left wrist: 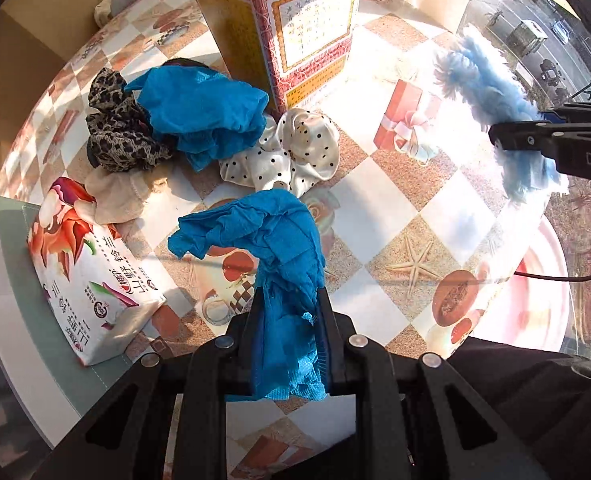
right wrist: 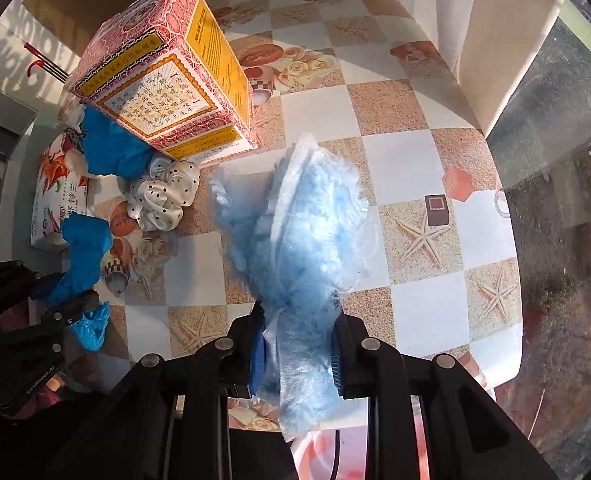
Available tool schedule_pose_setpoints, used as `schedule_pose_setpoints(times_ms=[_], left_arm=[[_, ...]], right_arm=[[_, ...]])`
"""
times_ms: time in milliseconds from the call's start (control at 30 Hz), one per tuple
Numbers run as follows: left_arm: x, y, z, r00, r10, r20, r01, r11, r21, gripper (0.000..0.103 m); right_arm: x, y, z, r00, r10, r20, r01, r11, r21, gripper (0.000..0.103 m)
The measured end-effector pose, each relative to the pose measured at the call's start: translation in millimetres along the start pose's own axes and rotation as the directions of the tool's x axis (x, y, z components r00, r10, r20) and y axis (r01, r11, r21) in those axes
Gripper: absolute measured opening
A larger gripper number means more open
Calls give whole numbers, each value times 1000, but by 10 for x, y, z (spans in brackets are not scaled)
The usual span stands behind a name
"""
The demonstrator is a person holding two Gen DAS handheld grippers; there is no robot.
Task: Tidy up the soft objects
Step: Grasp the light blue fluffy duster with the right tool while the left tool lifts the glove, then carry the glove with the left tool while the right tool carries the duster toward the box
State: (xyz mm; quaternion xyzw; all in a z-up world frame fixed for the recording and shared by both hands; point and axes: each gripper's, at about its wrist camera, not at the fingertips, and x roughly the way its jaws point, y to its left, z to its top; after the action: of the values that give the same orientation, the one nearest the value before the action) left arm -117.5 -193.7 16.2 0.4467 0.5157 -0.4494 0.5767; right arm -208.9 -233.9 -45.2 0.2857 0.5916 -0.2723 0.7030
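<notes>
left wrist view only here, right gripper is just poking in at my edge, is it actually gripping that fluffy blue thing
Observer: Yes. In the right wrist view the fluffy blue piece is clamped between the jaws of the right gripper, and a white backing layer shows along its upper edge.
Operator: ok, anything past the red box that i cant see
Observer: Beyond the patterned box, a few thin sticks, one of them red, lie on a grey surface.
</notes>
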Motion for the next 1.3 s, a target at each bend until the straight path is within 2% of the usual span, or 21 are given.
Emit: schedule_pose_setpoints(times_ms=[200, 233, 333, 500, 667, 800, 933, 1100, 1300], left_arm=[[-259, 187, 170, 996, 24, 86, -22, 999, -24, 24], [-344, 221, 166, 995, 27, 100, -24, 999, -29, 24], [-429, 388, 177, 990, 40, 137, -34, 998, -46, 24], [-413, 683, 115, 984, 68, 164, -52, 994, -99, 24], [-527, 978, 115, 979, 117, 169, -83, 977, -195, 24], [-584, 1192, 71, 974, 152, 166, -107, 961, -255, 24], [-617, 1414, -8, 972, 170, 159, -113, 942, -316, 24], [-639, 1677, -111, 973, 178, 149, -107, 913, -393, 24], [-606, 1882, -299, 977, 171, 127, -94, 882, -462, 24]], right_arm=[[-508, -583, 449, 994, 37, 104, -53, 986, 156, 28], [-555, -617, 487, 991, 63, 121, -85, 978, 189, 28], [-766, -806, 677, 984, 53, 171, -89, 974, 208, 28], [-960, -782, 926, 973, 55, 223, -102, 974, 202, 28], [-1153, -621, 1203, 960, 84, 267, -132, 977, 167, 28], [-1373, -341, 1438, 941, 104, 321, -143, 985, 100, 28], [-1514, -35, 1589, 931, 131, 340, -152, 988, 36, 28], [-1552, 375, 1650, 931, 156, 330, -150, 988, -43, 28], [-1453, 888, 1529, 941, 185, 285, -149, 979, -142, 28]])
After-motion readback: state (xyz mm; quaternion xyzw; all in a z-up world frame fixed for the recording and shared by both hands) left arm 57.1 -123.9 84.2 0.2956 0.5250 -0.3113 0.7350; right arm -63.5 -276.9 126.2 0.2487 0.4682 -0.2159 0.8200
